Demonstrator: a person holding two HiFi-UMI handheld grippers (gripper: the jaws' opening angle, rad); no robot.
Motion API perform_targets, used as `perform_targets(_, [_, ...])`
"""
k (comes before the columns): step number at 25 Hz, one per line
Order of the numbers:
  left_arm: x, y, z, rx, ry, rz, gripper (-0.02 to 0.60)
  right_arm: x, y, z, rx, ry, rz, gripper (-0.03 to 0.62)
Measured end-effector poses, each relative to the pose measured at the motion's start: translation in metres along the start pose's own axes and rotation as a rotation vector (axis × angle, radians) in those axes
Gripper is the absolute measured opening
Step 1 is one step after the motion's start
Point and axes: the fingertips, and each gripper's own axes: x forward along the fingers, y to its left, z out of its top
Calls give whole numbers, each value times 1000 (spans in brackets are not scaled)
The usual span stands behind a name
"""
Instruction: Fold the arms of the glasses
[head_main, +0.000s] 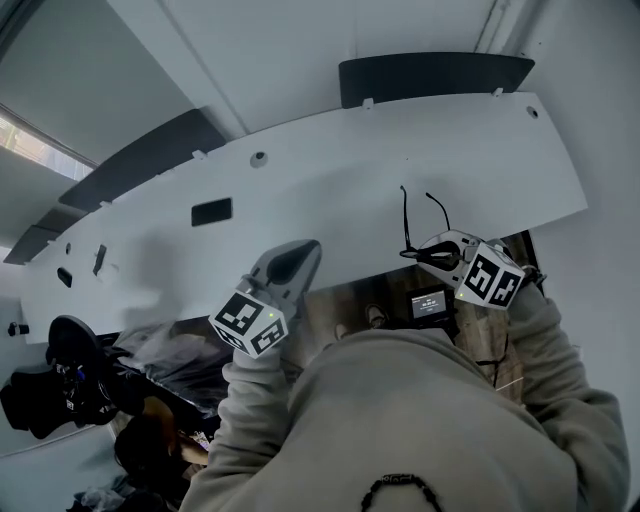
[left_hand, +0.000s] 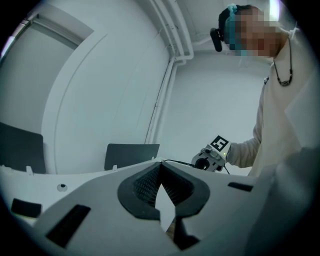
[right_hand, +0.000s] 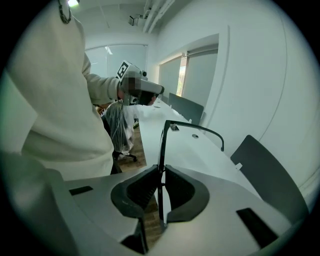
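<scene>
The black thin-framed glasses (head_main: 404, 215) are up in the air over the near edge of the white table (head_main: 400, 160). My right gripper (head_main: 420, 252) is shut on the glasses. In the right gripper view the frame (right_hand: 163, 140) runs upright between the pads of the right gripper (right_hand: 161, 172), and one arm sticks out to the right over the table, unfolded. My left gripper (head_main: 300, 252) hangs to the left of the glasses, apart from them. The left gripper (left_hand: 160, 170) is shut with nothing in it. The right gripper (left_hand: 212, 156) also shows in the left gripper view.
Dark chair backs (head_main: 430, 75) (head_main: 150, 160) stand behind the long table. A black slot (head_main: 211, 211) and small round holes sit in the tabletop. A black office chair (head_main: 70, 380) and clutter are at the lower left. A small lit screen (head_main: 430, 303) lies below the right gripper.
</scene>
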Motion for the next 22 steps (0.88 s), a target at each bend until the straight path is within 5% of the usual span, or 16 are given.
perform_targets(14, [48, -27, 30, 175, 4, -156, 8, -36, 28, 39, 147, -146, 90, 61])
perform_targets(19, [60, -42, 38, 241, 8, -221, 143, -47, 33, 55, 188, -183, 137, 61])
perform_targets(22, [69, -46, 32, 345, 67, -212, 215, -56, 38, 67, 213, -225, 164, 61])
